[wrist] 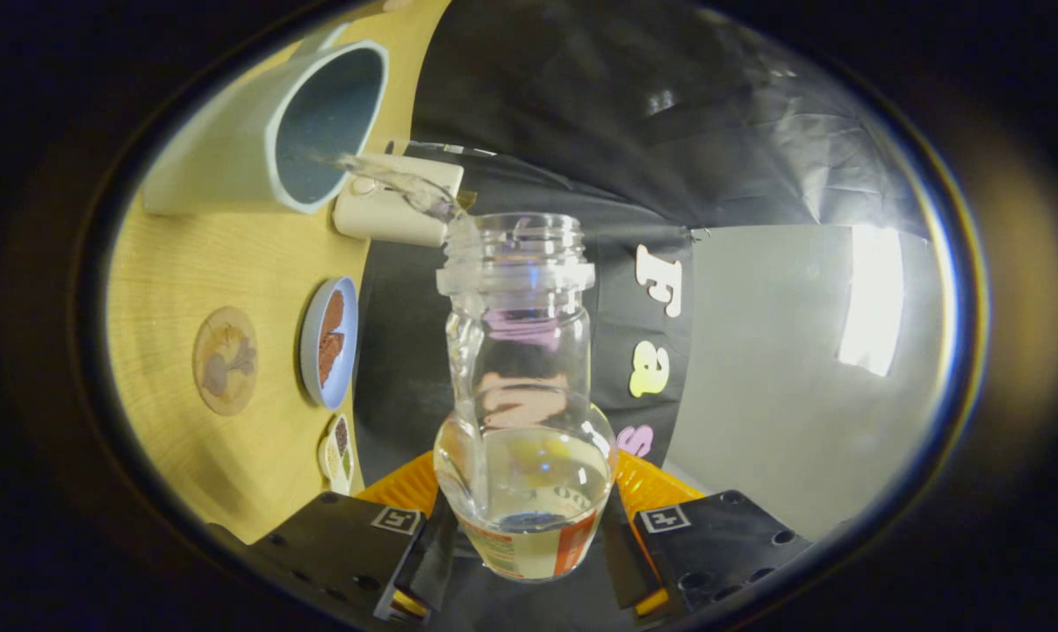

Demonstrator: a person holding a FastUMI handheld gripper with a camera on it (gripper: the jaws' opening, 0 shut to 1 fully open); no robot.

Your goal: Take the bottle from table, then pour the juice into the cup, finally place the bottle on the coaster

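- Gripper view: our gripper (529, 535) is closed on the bottle (521, 395), one finger pressing each side of its labelled lower body, so the bottle sits between the fingers with its open mouth pointing ahead.
- The bottle is tipped over, and a thin stream of clear juice (397, 180) runs from its lip into the cup (269, 132), which stands on the bench (169, 263) beyond the fingers.
- The coaster (225, 360) lies on the bench nearer the gripper than the cup, beside a small dish (328, 342).
- We judge the bottle stiff, smooth and slippery, possibly glass and so breakable; the liquid left in it makes it bottom-heavy and shifts as it tilts.
- We would hold low on the wide body, where the label gives some friction, rather than on the narrow neck.
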